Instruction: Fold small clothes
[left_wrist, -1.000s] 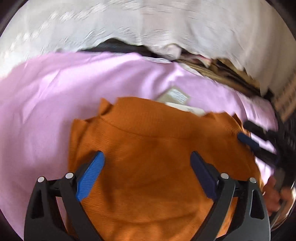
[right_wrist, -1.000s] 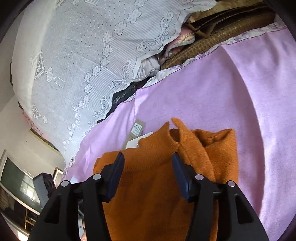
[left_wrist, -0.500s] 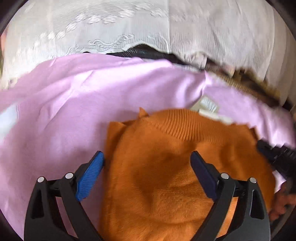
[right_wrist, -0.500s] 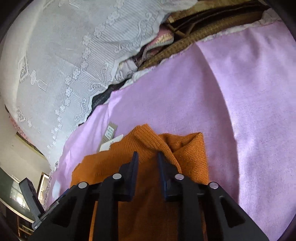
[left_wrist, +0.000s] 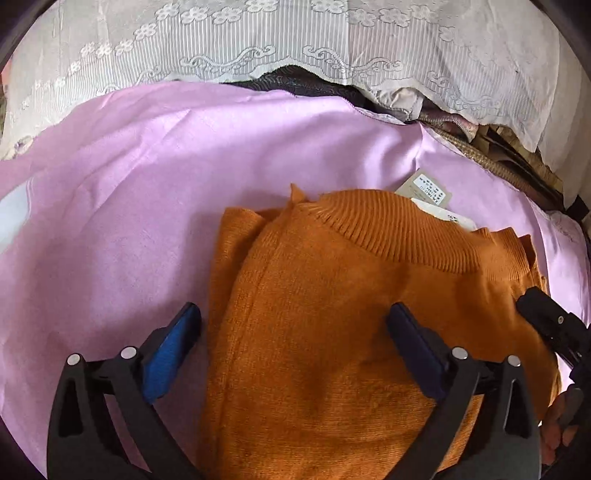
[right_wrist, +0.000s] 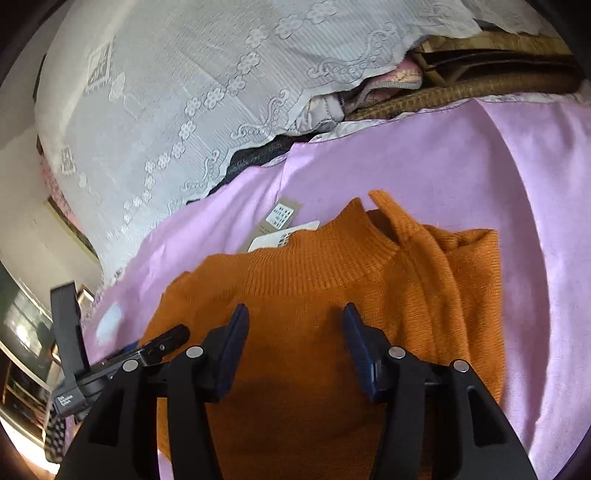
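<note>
The left gripper hangs low over the orange sweater, its jaws spread wide and holding nothing: one blue pad sits past the sweater's folded edge above the pink sheet, the other over the knit body. The right gripper hovers just behind the ribbed collar, jaws parted and empty, both pads above the knit.

The sweater lies on the pink sheet, one side folded inward, two paper tags poking out beyond the collar.

The left wrist view alone shows the right gripper's black fingertip resting at the sweater's far edge, with a bit of the person's hand beside it. The right wrist view alone shows the left gripper's black body beyond the sweater's other side, a room with shelving behind it, and a wicker basket past the sheet's edge. Both show the white lace cloth draped beyond the sheet.

Half a second ago the right gripper's jaws were nearly pinched together at the collar; they have since reopened. The left gripper's spread is unchanged, though it has shifted so the folded edge now lies between its pads.
</note>
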